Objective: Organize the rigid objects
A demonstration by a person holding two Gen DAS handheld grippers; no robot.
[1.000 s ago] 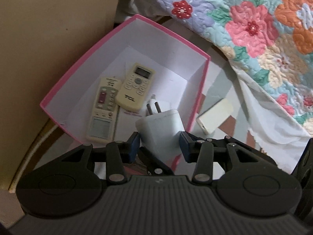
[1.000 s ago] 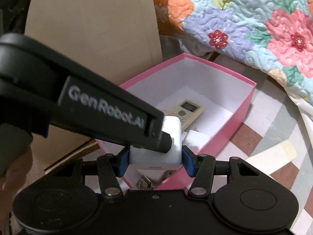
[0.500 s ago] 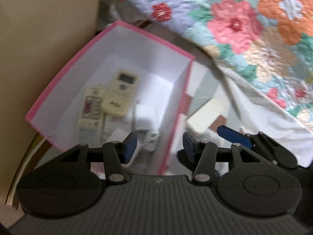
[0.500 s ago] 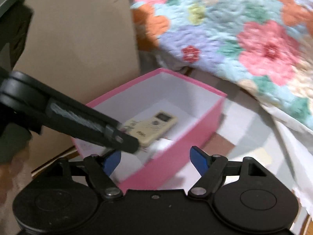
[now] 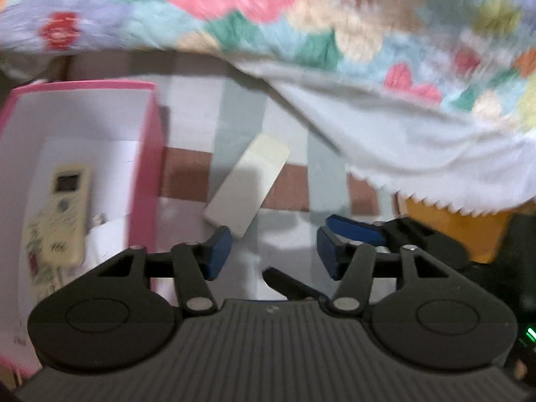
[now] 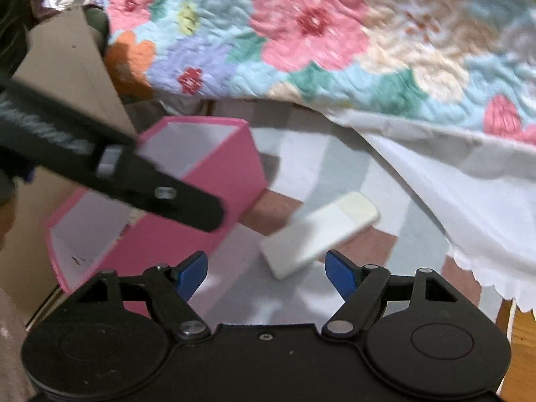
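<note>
Since a second ago we have let go of the white charger over the box and swung both grippers rightward, off the box and onto the checked cloth. Our right gripper (image 6: pixel 266 273) now has its jaws spread wide and empty, and the flat white block (image 6: pixel 318 231) lies on the cloth just ahead of them, angled, its near end sitting between the two blue pads (image 6: pixel 192 273). Our left gripper (image 5: pixel 271 251) is likewise parted with nothing held; the same block (image 5: pixel 246 189) lies just beyond its left pad, touching or nearly so, we cannot tell which through the blur. Further left stands the pink box (image 5: pixel 147 174), with a cream remote (image 5: pixel 58 214) lying inside it. Beyond the checked cloth (image 6: pixel 385 181), a floral quilt (image 6: pixel 301 33) with a white scalloped edge hangs down
</note>
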